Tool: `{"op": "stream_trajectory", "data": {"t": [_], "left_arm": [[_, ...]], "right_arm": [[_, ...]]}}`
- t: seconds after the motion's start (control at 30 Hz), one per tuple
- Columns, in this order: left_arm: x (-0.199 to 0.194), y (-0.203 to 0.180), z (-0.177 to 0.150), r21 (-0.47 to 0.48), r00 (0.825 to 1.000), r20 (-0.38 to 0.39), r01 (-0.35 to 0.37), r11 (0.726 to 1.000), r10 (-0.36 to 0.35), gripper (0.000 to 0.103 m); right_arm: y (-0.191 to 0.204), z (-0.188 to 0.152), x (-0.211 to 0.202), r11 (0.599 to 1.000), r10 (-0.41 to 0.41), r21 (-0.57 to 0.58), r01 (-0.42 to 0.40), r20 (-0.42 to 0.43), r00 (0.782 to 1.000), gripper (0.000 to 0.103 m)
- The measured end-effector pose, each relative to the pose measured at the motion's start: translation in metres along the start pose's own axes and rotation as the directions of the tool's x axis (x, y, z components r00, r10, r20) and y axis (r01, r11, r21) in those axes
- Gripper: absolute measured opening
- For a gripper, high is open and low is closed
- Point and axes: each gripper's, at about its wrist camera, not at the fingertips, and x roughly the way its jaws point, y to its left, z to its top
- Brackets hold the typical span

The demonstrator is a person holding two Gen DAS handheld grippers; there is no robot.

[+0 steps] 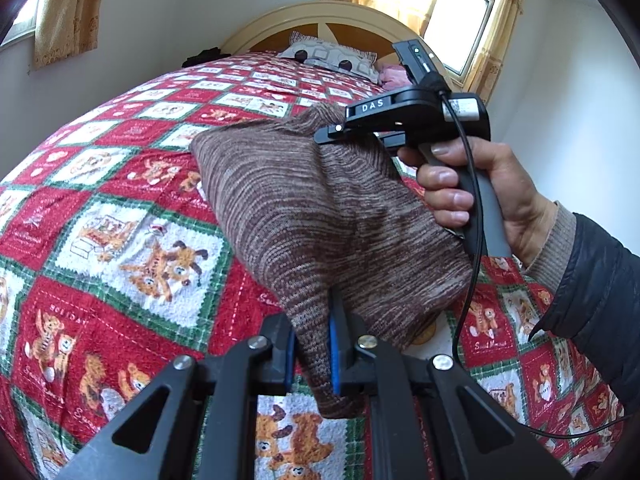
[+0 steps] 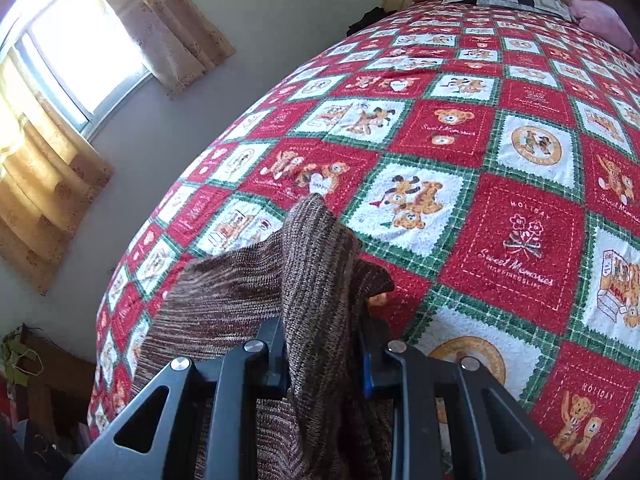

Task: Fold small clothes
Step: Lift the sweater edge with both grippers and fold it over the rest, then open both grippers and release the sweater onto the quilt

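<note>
A brown striped knit garment (image 1: 320,208) hangs in the air above the bed, stretched between both grippers. My left gripper (image 1: 312,356) is shut on its near lower edge, the cloth pinched between the blue pads. My right gripper (image 1: 340,130), seen in the left wrist view held by a hand, is shut on the garment's far upper edge. In the right wrist view the right gripper (image 2: 324,356) clamps a bunched fold of the garment (image 2: 316,264), and the rest drapes down to the left.
The bed carries a red, white and green teddy-bear quilt (image 1: 120,208), which also shows in the right wrist view (image 2: 500,208). A patterned pillow (image 1: 332,56) and a pink cloth (image 1: 394,74) lie by the headboard. Curtained windows (image 2: 80,52) flank the bed.
</note>
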Motion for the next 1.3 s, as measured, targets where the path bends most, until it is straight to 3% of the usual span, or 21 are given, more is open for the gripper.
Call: {"op": "stream_trajectory", "data": {"t": [0.1,0.17,0.33,0.47,0.57,0.6,0.63,0.77,0.83,0.97,1.1,1.2,1.23,1.27,1.3], "left_arm": [[0.007,0.008,-0.005,-0.041,1.000,-0.019,0.011,0.999,-0.012,0.013],[0.009,0.011,-0.011,-0.070,1.000,-0.020,0.020,0.997,-0.021,0.014],[0.007,0.017,-0.016,-0.107,0.999,-0.001,0.043,0.993,-0.043,0.014],[0.007,0.019,-0.015,-0.132,0.999,-0.002,0.047,0.990,-0.048,0.014],[0.010,0.020,-0.016,-0.158,0.999,-0.001,0.052,0.986,-0.053,0.016],[0.011,0.020,-0.016,-0.167,0.998,-0.005,0.054,0.984,-0.056,0.016],[0.011,0.019,-0.015,-0.167,0.998,-0.006,0.059,0.984,-0.061,0.015],[0.001,0.002,-0.014,-0.126,0.999,-0.015,0.048,0.991,-0.050,0.015],[0.005,-0.004,-0.016,-0.105,0.999,-0.052,0.009,0.994,-0.014,0.027],[0.009,-0.009,-0.023,-0.078,0.998,-0.056,-0.033,0.996,0.029,0.028],[0.004,-0.015,-0.027,-0.035,0.995,-0.048,-0.084,0.996,0.083,0.040],[-0.005,-0.018,-0.030,0.002,0.991,-0.037,-0.127,0.992,0.127,0.054],[-0.009,-0.020,-0.032,0.020,0.989,-0.028,-0.143,0.989,0.144,0.060],[-0.013,-0.022,-0.033,0.034,0.989,-0.017,-0.149,0.988,0.150,0.062],[-0.016,-0.023,-0.034,0.051,0.987,-0.005,-0.157,0.986,0.158,0.066]], "right_arm": [[-0.004,-0.007,-0.009,1.000,-0.007,-0.002,0.007,0.012,1.000,0.033],[-0.010,-0.019,-0.028,1.000,-0.012,0.017,0.012,0.010,1.000,0.042],[-0.024,-0.065,-0.088,0.997,0.060,0.038,-0.061,0.022,0.998,0.057],[-0.024,-0.116,-0.114,0.991,0.121,0.052,-0.120,-0.005,0.993,0.058],[-0.016,-0.141,-0.098,0.998,0.055,0.006,-0.055,-0.051,0.997,0.057],[-0.016,-0.146,-0.090,0.999,0.048,0.008,-0.047,-0.059,0.997,0.050],[-0.018,-0.149,-0.086,0.998,0.053,0.023,-0.051,-0.074,0.996,0.012],[-0.018,-0.150,-0.112,0.998,0.037,0.052,-0.037,-0.011,0.999,0.010],[-0.019,-0.152,-0.123,0.999,-0.003,0.052,0.004,-0.014,1.000,0.010],[-0.034,-0.163,-0.099,0.997,-0.026,0.066,0.034,-0.114,0.993,0.010],[-0.039,-0.168,-0.097,0.995,0.002,0.095,0.003,-0.058,0.998,0.011],[-0.047,-0.176,-0.108,0.989,0.040,0.143,-0.037,-0.020,0.999,0.020],[-0.051,-0.180,-0.115,0.986,0.036,0.164,-0.034,-0.007,0.999,0.027],[-0.052,-0.183,-0.122,0.984,0.014,0.179,-0.014,0.003,1.000,0.047],[-0.053,-0.187,-0.128,0.982,-0.009,0.191,0.006,0.013,1.000,0.057]]}}
